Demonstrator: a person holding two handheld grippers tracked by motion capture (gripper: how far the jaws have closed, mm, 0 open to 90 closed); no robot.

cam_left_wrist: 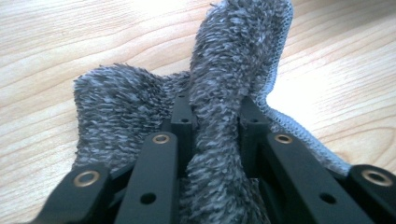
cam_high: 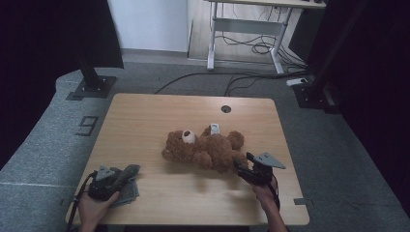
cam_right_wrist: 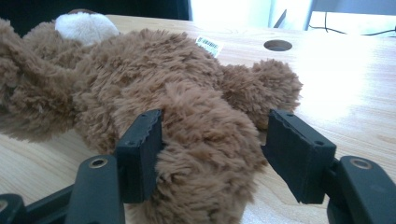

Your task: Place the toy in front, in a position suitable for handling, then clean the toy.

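Note:
A brown teddy bear (cam_high: 205,147) lies on its back in the middle of the wooden table (cam_high: 145,116), head to the left. My right gripper (cam_high: 240,166) comes in from the front right. In the right gripper view its jaws (cam_right_wrist: 215,135) sit on either side of one furry leg of the bear (cam_right_wrist: 187,79), with the pads against the fur. At the front left corner my left gripper (cam_high: 126,173) is shut on a grey fluffy cloth (cam_high: 128,191). A fold of the cloth (cam_left_wrist: 233,70) stands pinched between the black jaws (cam_left_wrist: 212,109).
A white label (cam_high: 214,128) sticks out from the bear's far side. There is a round cable hole (cam_high: 226,108) near the table's far edge. Beyond the table are black stand bases (cam_high: 92,87), floor cables (cam_high: 241,77) and a white desk frame (cam_high: 212,38).

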